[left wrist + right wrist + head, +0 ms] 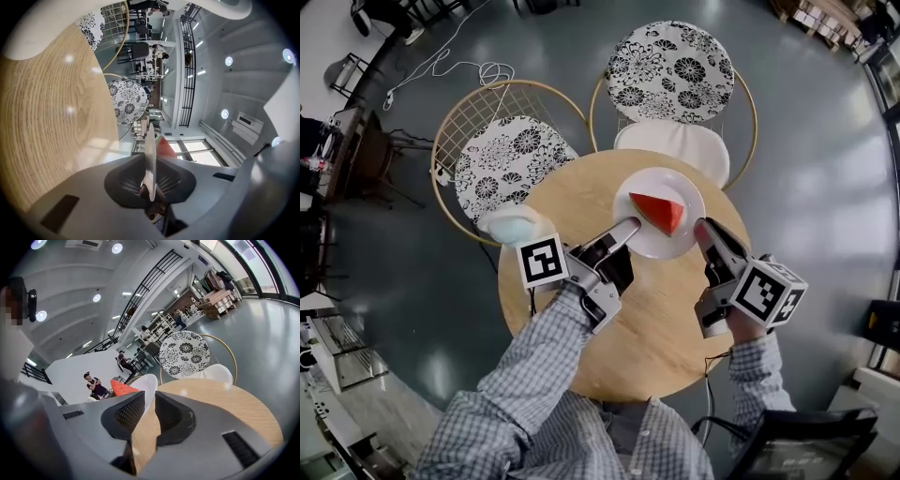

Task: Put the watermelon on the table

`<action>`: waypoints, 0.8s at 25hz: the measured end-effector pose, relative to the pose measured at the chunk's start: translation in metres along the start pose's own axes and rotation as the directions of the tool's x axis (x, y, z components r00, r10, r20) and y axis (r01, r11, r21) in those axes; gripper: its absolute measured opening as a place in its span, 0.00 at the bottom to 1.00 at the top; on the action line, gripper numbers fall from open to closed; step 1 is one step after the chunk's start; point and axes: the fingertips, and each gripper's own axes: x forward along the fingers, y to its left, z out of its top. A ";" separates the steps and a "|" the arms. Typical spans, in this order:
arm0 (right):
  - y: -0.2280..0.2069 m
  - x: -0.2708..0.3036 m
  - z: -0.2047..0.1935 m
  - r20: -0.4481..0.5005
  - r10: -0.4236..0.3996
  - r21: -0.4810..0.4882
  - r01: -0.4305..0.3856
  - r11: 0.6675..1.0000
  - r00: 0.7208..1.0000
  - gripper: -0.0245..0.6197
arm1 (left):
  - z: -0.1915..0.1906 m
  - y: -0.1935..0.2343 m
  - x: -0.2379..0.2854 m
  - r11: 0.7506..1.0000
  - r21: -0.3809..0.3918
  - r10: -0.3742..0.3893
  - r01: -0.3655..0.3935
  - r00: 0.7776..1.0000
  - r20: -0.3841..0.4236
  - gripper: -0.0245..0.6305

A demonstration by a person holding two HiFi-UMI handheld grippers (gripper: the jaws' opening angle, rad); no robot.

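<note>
Jaws of the left gripper [630,225] are clamped on the near rim of the plate [670,183]. The watermelon [659,212] lies on that plate, over the table [656,319]. The right gripper [703,228], just beside the plate, is slightly parted and empty.

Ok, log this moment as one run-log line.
left hand-held gripper: shut on plate rim | watermelon: on plate | right hand-held gripper: open, empty, beside plate | plate: above table
</note>
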 end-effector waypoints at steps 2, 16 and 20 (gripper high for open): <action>-0.005 0.008 0.005 0.011 -0.005 0.025 0.005 1.000 1.000 0.16 | 0.006 0.005 0.005 1.000 -0.004 0.005 -0.005 1.000 0.013 0.10; -0.050 0.058 0.011 -0.045 -0.077 0.039 0.079 0.996 0.996 0.16 | 0.033 0.048 0.032 0.995 -0.013 0.102 -0.101 0.992 0.079 0.10; -0.063 0.066 0.010 -0.060 -0.090 0.050 0.093 0.994 0.994 0.16 | 0.036 0.063 0.037 0.992 -0.028 0.125 -0.123 0.988 0.094 0.10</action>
